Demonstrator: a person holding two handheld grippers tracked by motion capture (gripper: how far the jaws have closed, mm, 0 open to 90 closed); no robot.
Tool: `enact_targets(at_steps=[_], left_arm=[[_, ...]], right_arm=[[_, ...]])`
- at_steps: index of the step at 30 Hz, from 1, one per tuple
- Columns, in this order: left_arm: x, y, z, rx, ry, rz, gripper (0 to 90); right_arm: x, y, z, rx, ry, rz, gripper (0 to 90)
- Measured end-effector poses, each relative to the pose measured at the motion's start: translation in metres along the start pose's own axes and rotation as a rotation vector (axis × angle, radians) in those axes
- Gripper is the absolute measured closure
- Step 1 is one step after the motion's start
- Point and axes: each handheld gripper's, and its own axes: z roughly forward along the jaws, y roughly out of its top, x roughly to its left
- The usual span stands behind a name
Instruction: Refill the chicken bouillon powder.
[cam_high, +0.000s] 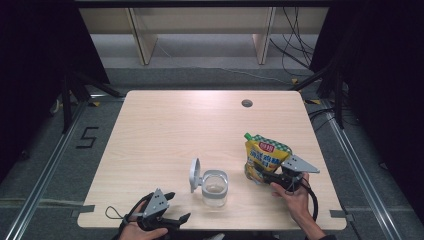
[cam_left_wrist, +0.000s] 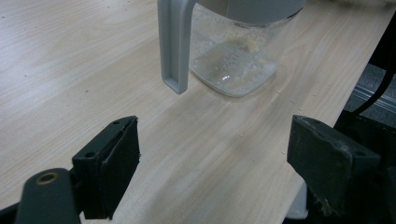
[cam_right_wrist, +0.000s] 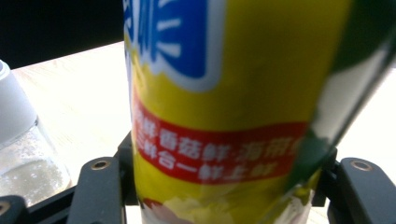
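We hold the yellow seasoning pouch (cam_high: 263, 157) upright on the table (cam_high: 165, 130), right of the open clear jar (cam_high: 215, 188). The right gripper (cam_high: 276, 176) has its jaws pinching the pouch's lower body. Grip it squarely and firmly before lifting. The left gripper (cam_high: 176, 207), jaws spread and empty, should steady the jar.

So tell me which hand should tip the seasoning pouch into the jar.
Right, probably. The right gripper already has the yellow pouch between its jaws, beside the open glass jar. The left gripper sits open and empty at the table's near edge.
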Motion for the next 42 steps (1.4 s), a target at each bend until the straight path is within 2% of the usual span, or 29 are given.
enact_targets(at_steps=[1,3,4,5,6,9,10,13,14,15,16,17,19,20,21,24,25,26,27,28,29,31,32,36,37,38,39,41,42], left_arm=[[-0.001,-0.001,0.000,-0.006,0.001,0.002,16.7],[0.001,0.000,-0.001,-0.010,0.001,0.023,16.7],[0.001,0.001,0.000,-0.018,0.008,0.001,16.7],[0.000,0.000,0.000,-0.021,0.006,-0.009,16.7],[0.000,0.000,0.000,-0.021,0.006,-0.009,16.6],[0.003,0.001,-0.003,-0.008,0.019,0.011,16.4],[0.005,0.002,-0.002,-0.020,0.013,0.027,16.4],[0.004,0.001,-0.002,-0.017,0.013,0.021,16.4],[0.007,0.002,-0.003,-0.007,0.013,0.044,16.4],[0.004,0.002,-0.001,-0.025,0.011,0.010,16.4],[0.004,0.002,-0.001,-0.025,0.011,0.010,16.4],[0.003,0.001,0.000,-0.024,0.014,-0.015,16.4],[0.004,0.001,-0.001,-0.018,0.009,0.018,16.4],[0.004,0.001,-0.001,-0.019,0.009,0.017,16.4],[0.003,0.002,0.000,-0.026,0.010,-0.011,16.5],[0.002,0.001,0.000,-0.035,0.009,-0.029,16.4],[0.004,0.001,-0.001,-0.026,0.009,-0.009,16.4],[0.004,0.001,0.000,-0.020,0.017,-0.018,16.4],[0.004,0.001,0.000,-0.020,0.017,-0.018,16.5],[0.005,0.002,0.000,-0.020,0.017,-0.002,16.5],[0.003,0.001,0.000,-0.019,0.016,-0.019,16.5],[0.004,0.001,0.000,-0.017,0.017,-0.013,16.5],[0.004,0.002,0.000,-0.015,0.020,-0.009,16.5],[0.005,0.002,-0.001,-0.013,0.017,0.014,16.5],[0.004,0.001,0.000,-0.014,0.019,-0.014,16.5],[0.006,0.002,0.000,-0.019,0.018,0.010,16.5],[0.006,0.002,0.000,-0.019,0.018,0.010,16.5],[0.004,0.001,0.000,-0.014,0.020,-0.013,16.5],[0.004,0.001,0.001,-0.014,0.018,-0.010,16.5]], right_arm=[[0.003,0.000,0.000,-0.006,0.006,0.018,38.3],[0.003,0.002,0.000,0.004,0.003,-0.004,38.6],[0.005,0.004,-0.002,0.024,-0.011,-0.030,38.8],[0.009,0.005,-0.003,0.028,-0.011,-0.001,39.0],[0.008,0.006,-0.004,0.035,-0.015,-0.029,39.0],[0.012,0.008,-0.005,0.022,-0.011,-0.012,39.1],[0.012,0.011,-0.009,0.029,-0.016,-0.030,39.2],[0.016,0.015,-0.017,0.017,-0.013,-0.024,39.2],[0.015,0.017,-0.020,0.006,0.002,-0.053,39.2],[0.018,0.019,-0.023,0.005,-0.004,-0.082,39.2],[0.018,0.019,-0.023,0.005,-0.004,-0.082,39.2],[0.020,0.021,-0.028,0.018,-0.024,-0.139,39.2],[0.025,0.026,-0.033,0.005,-0.019,-0.187,39.3],[0.027,0.028,-0.036,-0.003,-0.034,-0.218,39.3],[0.032,0.033,-0.040,0.001,-0.060,-0.312,39.3],[0.042,0.037,-0.043,0.014,-0.069,-0.406,39.4],[0.042,0.037,-0.043,0.014,-0.069,-0.406,39.4],[0.050,0.038,-0.045,0.025,-0.067,-0.439,39.3],[0.050,0.038,-0.045,0.025,-0.067,-0.439,39.3],[0.057,0.038,-0.046,0.036,-0.063,-0.491,39.4],[0.060,0.038,-0.047,0.045,-0.060,-0.517,39.4],[0.064,0.038,-0.047,0.057,-0.059,-0.538,39.4],[0.071,0.038,-0.047,0.076,-0.066,-0.594,39.4],[0.079,0.037,-0.046,0.089,-0.066,-0.631,39.5],[0.080,0.037,-0.046,0.095,-0.077,-0.658,39.5],[0.083,0.038,-0.045,0.112,-0.101,-0.745,39.5],[0.084,0.038,-0.045,0.115,-0.108,-0.772,39.5],[0.084,0.039,-0.045,0.118,-0.109,-0.782,39.5],[0.086,0.039,-0.045,0.132,-0.119,-0.816,39.5]])
